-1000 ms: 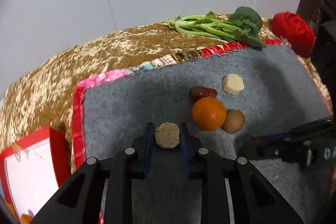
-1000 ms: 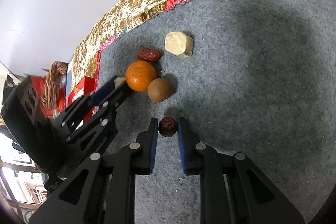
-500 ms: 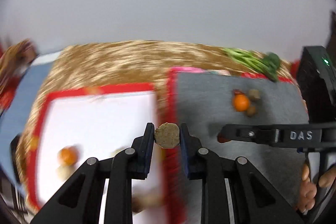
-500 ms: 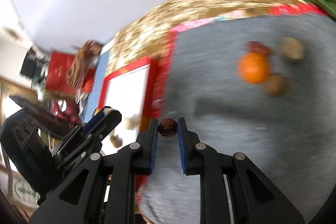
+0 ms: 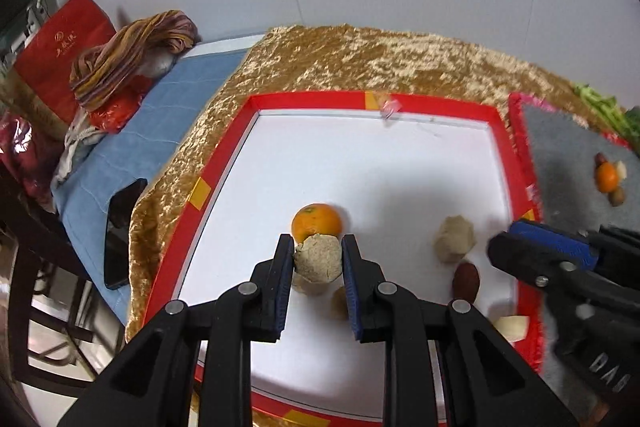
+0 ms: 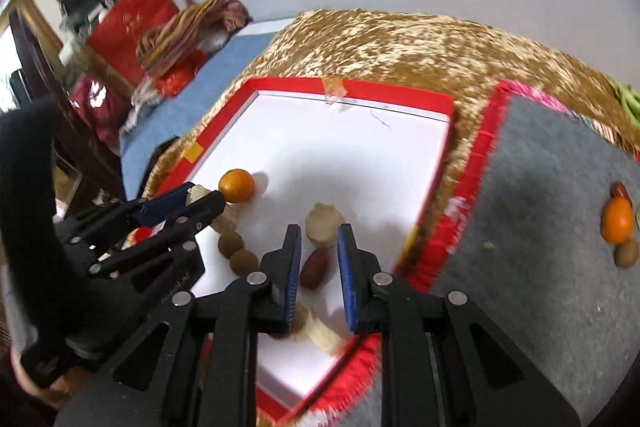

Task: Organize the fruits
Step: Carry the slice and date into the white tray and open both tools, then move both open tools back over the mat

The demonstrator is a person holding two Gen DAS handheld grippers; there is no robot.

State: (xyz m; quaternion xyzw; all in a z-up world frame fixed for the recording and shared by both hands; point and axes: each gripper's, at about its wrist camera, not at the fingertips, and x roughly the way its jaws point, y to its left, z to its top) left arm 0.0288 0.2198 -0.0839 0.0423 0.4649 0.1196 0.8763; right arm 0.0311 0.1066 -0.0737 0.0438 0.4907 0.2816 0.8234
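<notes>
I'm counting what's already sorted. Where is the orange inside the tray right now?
The orange lies on the white floor of the red-rimmed tray, toward its left side, just beyond the beige chunk gripped by the left gripper.

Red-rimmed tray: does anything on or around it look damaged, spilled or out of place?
On the tray's far rim a scrap of clear tape sticks up loose. Otherwise nothing stands out; the fruits, like the orange, sit inside the tray.

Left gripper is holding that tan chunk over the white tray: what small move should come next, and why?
Probably lower a little and open the left gripper. It is shut on the tan chunk, which hangs over the red-rimmed white tray just in front of the orange, where sorted pieces already lie. The right gripper stands open.
</notes>
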